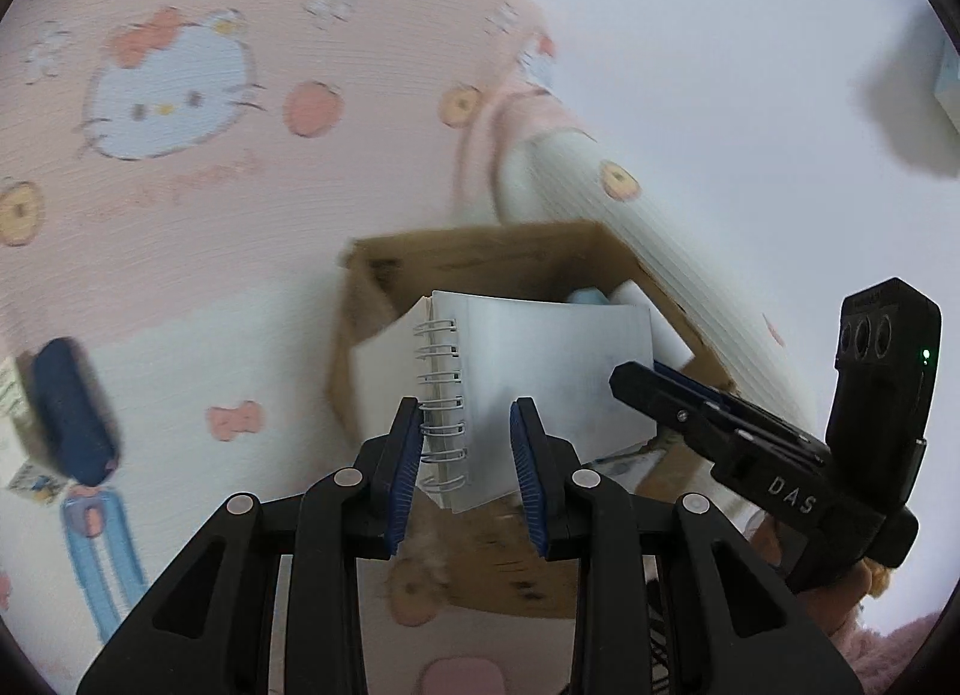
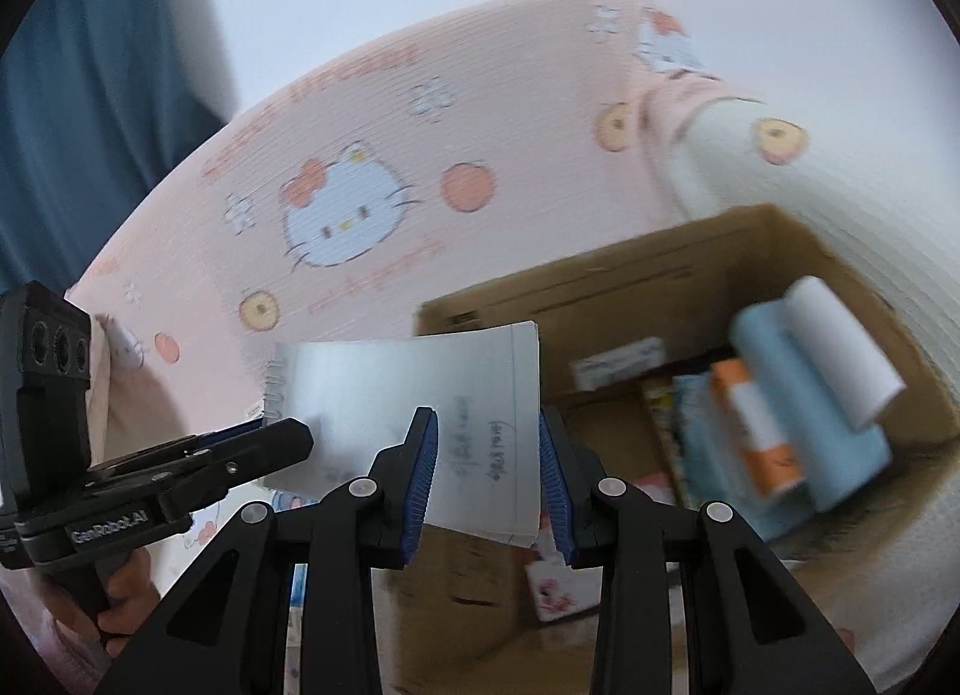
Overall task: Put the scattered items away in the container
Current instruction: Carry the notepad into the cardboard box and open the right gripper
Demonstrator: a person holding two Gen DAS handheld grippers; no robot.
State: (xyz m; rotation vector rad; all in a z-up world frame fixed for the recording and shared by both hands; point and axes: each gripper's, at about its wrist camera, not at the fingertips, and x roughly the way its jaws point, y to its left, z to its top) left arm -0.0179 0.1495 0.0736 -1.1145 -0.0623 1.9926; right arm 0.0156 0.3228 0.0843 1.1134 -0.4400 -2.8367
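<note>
I hold the spiral notebook (image 1: 528, 371) level between my left gripper (image 1: 468, 455) and right gripper (image 2: 489, 473), both clamped on it, the cardboard box (image 2: 630, 287) just ahead.

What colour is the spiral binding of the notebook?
Silver-white metal wire on the notebook, clearest in the left wrist view.

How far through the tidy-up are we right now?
Done: the cardboard box already holds rolls and packets. In hand: both the left gripper and right gripper carry the spiral notebook above the box's near rim, not yet released. Left: a dark blue case still lies on the pink mat.
</note>
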